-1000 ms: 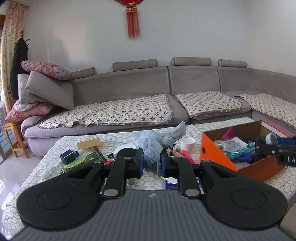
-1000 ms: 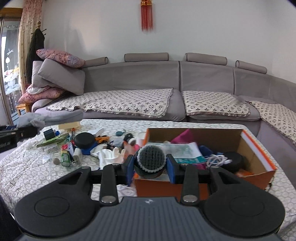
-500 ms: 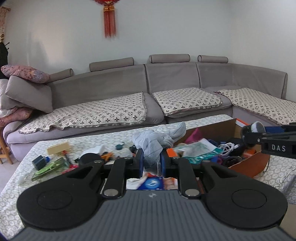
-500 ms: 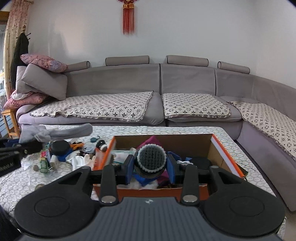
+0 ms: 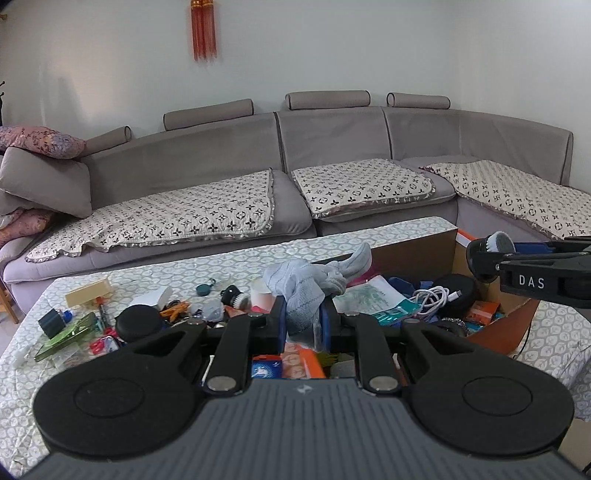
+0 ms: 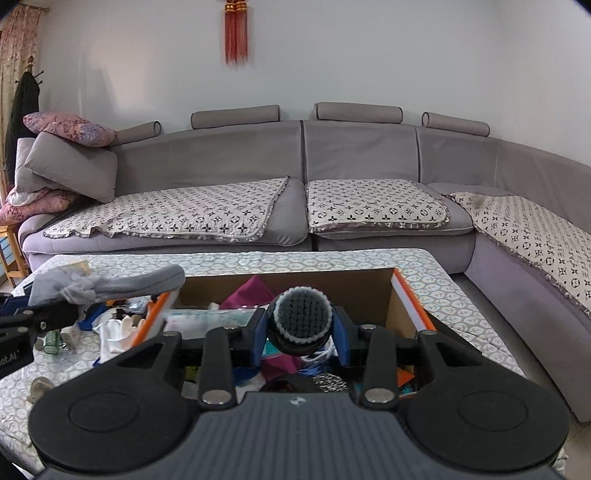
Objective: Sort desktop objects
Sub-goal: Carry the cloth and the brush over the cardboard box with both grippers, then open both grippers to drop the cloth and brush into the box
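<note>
I have two grippers and each carries one thing. My left gripper (image 5: pixel 303 325) is clenched on one bundle of grey cloth (image 5: pixel 314 284), which bunches above my blue pads and sticks one long end out toward the box. My right gripper (image 6: pixel 300 332) is clamped on one round brush (image 6: pixel 299 320), its dark bristles ringed in white and facing the camera. Both loads hang in the air above the table (image 6: pixel 295 258), the brush over the open cardboard box (image 6: pixel 400 295), the cloth over the box's left edge.

There is one box, brown inside with orange trim, and it is crowded: one coiled white cable (image 5: pixel 434 297), one round black case (image 5: pixel 456 290), one magenta cloth (image 6: pixel 251 291), one teal-edged packet (image 5: pixel 373 299), and more beneath that I cannot sort out.

Left of the box the patterned tabletop holds loose clutter: one black round lid (image 5: pixel 138 325), one green clear case (image 5: pixel 68 334), one small dark cube (image 5: pixel 51 322), one pale wooden block (image 5: pixel 88 291), one teal round tag (image 5: pixel 203 289), one white box (image 5: pixel 153 297) and what may be a second small brush (image 5: pixel 236 297), though it is too small to be sure.

Behind the table runs one grey corner sofa (image 6: pixel 332 155) with three patterned seat covers; pillows (image 6: pixel 70 162) are stacked at its left end. One red tassel (image 6: pixel 235 27) hangs on the wall.
</note>
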Demonstrator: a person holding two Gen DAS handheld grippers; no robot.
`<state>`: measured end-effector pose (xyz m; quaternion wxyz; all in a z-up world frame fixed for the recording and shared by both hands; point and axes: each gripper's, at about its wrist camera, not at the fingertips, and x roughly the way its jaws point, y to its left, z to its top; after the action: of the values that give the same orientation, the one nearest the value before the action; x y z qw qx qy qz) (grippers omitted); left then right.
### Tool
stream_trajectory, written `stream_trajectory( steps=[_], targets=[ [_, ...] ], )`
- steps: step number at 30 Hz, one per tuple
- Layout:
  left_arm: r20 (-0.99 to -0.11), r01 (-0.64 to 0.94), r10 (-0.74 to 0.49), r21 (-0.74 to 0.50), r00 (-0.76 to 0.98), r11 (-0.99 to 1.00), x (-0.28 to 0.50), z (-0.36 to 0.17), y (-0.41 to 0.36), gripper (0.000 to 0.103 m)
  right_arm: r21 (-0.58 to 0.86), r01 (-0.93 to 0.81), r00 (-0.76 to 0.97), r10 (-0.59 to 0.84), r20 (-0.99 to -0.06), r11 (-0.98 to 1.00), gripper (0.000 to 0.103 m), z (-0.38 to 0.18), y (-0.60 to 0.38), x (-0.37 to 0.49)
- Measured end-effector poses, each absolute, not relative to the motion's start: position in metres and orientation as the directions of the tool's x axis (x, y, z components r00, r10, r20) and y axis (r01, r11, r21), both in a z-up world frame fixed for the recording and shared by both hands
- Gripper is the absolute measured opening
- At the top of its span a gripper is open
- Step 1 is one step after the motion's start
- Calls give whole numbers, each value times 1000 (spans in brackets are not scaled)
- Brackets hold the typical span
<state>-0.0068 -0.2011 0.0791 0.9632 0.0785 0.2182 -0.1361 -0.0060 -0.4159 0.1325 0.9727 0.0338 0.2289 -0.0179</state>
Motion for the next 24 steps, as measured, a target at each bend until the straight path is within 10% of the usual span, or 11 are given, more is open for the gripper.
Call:
stream_trajectory(
  steps=[24],
  targets=[
    [-491,290,-203,107,847,951,36,71,-243,19,114,89,865,-20,-501,989,35,111,-455,56]
  ],
)
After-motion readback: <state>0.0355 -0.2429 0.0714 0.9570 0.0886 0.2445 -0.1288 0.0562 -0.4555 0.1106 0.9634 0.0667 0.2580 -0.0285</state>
